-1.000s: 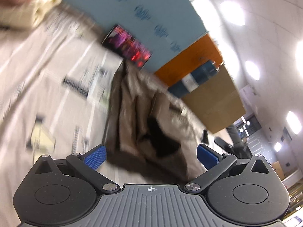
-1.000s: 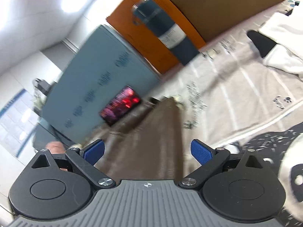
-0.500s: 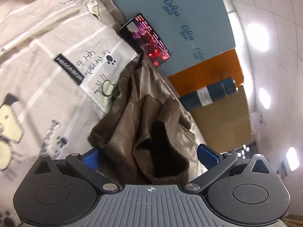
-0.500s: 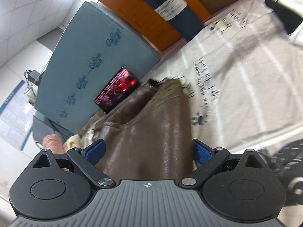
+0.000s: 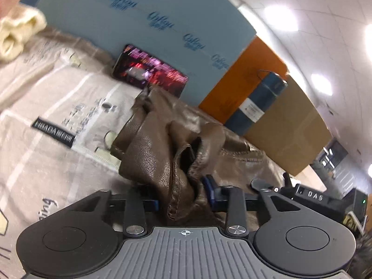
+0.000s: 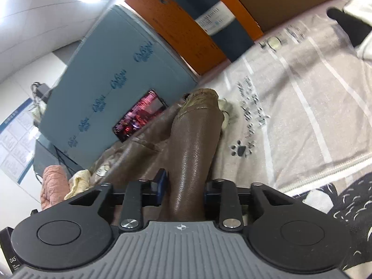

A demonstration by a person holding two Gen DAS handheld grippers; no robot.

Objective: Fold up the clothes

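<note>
A brown leather garment [image 5: 160,146] lies bunched on a beige printed bedsheet [image 5: 46,107]. My left gripper [image 5: 183,197] is shut on a crumpled, stitched edge of it, blue pads pressed on either side. In the right wrist view the same garment [image 6: 195,144] stretches away as a smooth long panel toward a hem near the back. My right gripper [image 6: 184,187] is shut on the near end of that panel. The right gripper's body also shows at the right in the left wrist view [image 5: 309,195].
A lit phone [image 5: 148,72] leans on a blue foam board [image 5: 148,16] at the back. An orange board, a cardboard sheet [image 5: 283,130] and a blue roll [image 5: 258,102] stand beside it. Cream and pink cloths [image 6: 58,183] lie left; white and black clothes [image 6: 355,23] right.
Both grippers were open and have closed on the brown garment, moving in closer to it. The left one now holds a bunched edge, the right one the flat panel.
</note>
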